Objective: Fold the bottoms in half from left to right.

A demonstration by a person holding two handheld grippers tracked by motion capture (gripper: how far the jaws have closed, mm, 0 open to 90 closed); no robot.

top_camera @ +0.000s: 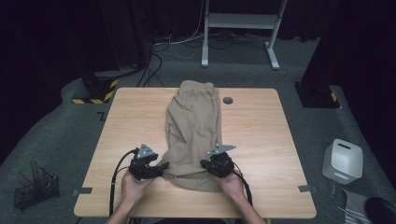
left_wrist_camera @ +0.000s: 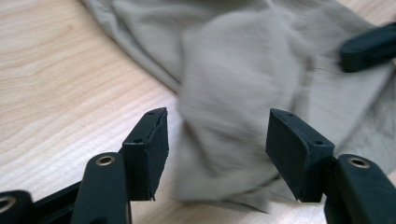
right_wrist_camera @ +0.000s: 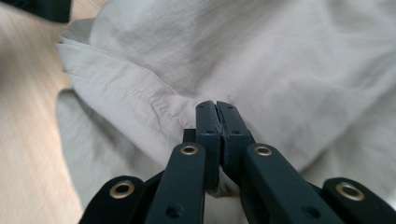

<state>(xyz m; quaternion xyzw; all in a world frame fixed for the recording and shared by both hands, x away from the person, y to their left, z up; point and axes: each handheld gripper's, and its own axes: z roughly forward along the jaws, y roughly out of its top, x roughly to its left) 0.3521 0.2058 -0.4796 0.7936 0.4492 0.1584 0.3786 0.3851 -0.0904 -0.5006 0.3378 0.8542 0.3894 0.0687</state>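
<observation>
A beige pair of trousers lies folded lengthwise down the middle of the wooden table, its near end bunched by the front edge. My left gripper is at the cloth's near left corner. In the left gripper view the left gripper stands open, with a blurred fold of the cloth between its jaws and not pinched. My right gripper is at the near right side. In the right gripper view the right gripper is shut on a stitched hem of the fabric.
A small grey disc is set in the table beside the far end of the trousers. On the floor are a white container to the right, a wire basket to the left, and a white desk frame behind.
</observation>
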